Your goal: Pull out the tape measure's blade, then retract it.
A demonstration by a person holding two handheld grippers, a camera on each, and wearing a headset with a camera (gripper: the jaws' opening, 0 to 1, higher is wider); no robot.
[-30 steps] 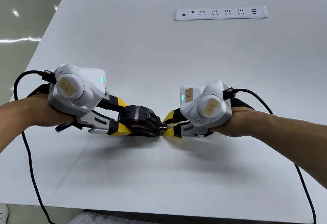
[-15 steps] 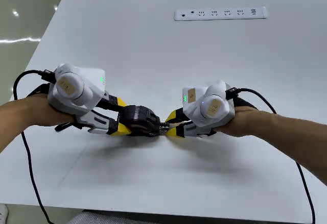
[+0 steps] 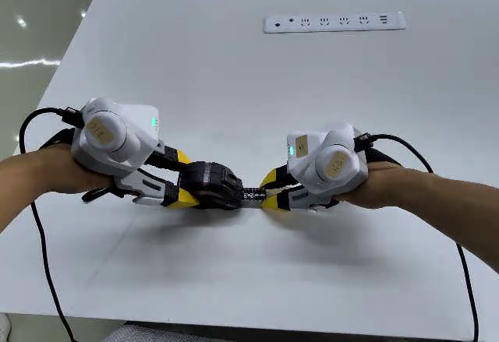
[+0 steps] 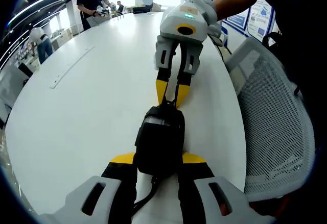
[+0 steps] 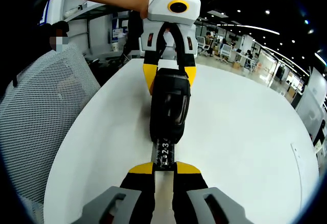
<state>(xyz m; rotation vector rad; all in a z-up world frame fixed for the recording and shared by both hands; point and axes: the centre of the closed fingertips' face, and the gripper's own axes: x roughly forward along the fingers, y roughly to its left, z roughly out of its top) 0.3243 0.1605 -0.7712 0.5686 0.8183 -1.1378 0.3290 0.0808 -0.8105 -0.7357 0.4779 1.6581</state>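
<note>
On smooth tabletop (image 3: 234,61), blocky tape measure (image 3: 209,183)

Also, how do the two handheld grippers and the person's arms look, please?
Both the left gripper and the right gripper have a rounded white housing with a round beige disc, a small green light, and black jaws ending in yellow tips. A black cable leaves the back of each one. The forearms are bare: no sleeves or gloves show.

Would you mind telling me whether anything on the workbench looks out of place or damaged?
Nothing stands out. The left gripper holds the tape measure, the right gripper grips its short, straight blade, and the power strip lies flat.
</note>
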